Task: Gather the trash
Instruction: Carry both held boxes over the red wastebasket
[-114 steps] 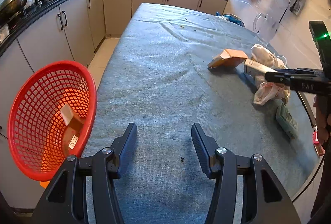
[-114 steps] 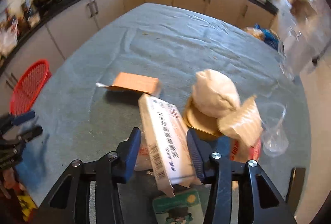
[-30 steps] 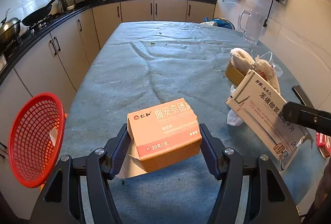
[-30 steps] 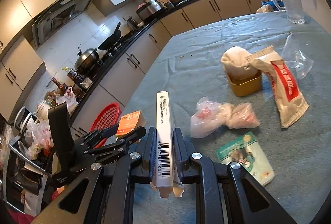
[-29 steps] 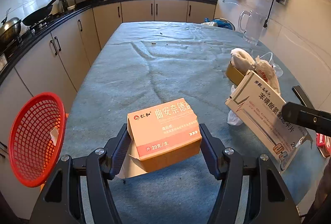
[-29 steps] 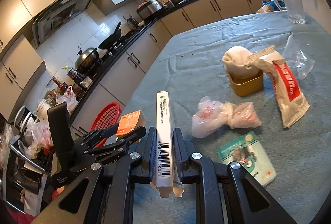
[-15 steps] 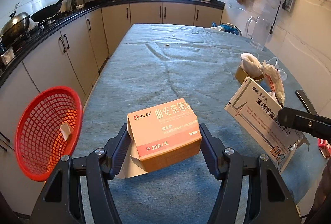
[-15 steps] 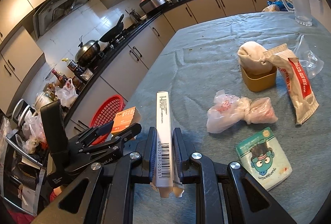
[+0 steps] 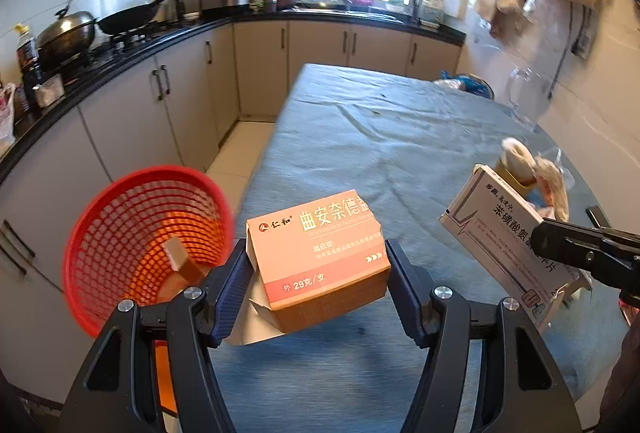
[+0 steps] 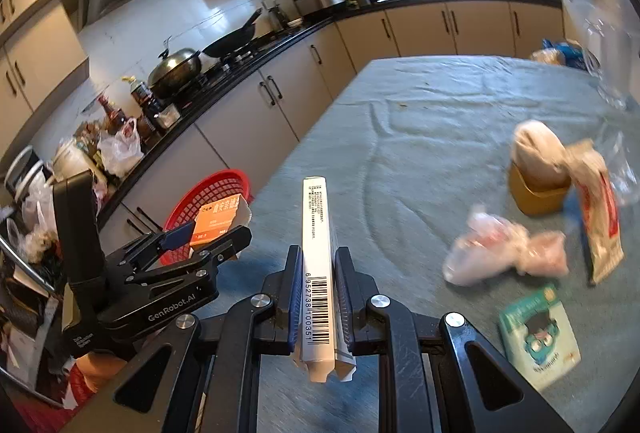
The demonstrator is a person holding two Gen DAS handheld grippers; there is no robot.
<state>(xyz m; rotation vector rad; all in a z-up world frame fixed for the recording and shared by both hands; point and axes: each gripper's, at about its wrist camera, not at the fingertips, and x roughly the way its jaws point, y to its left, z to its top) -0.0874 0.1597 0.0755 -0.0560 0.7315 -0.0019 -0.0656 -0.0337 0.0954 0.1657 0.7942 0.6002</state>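
Boxes are both off the tabletop (image 9: 400,137) now: left gripper (image 9: 318,275) pinches the orange box (image 9: 316,253) across its width, right gripper (image 10: 318,293) is clamped narrow on the thin white box (image 10: 318,265) held edge-up. Compared with a second ago the red basket (image 9: 120,201) sits bigger and closer beside the left gripper, so both loads have swung toward it; one small box already lies inside. Judging by that, dropping comes next, with the bag (image 10: 508,253), pouch (image 10: 596,217), cup (image 10: 538,189) and green pack (image 10: 540,333) left to collect.
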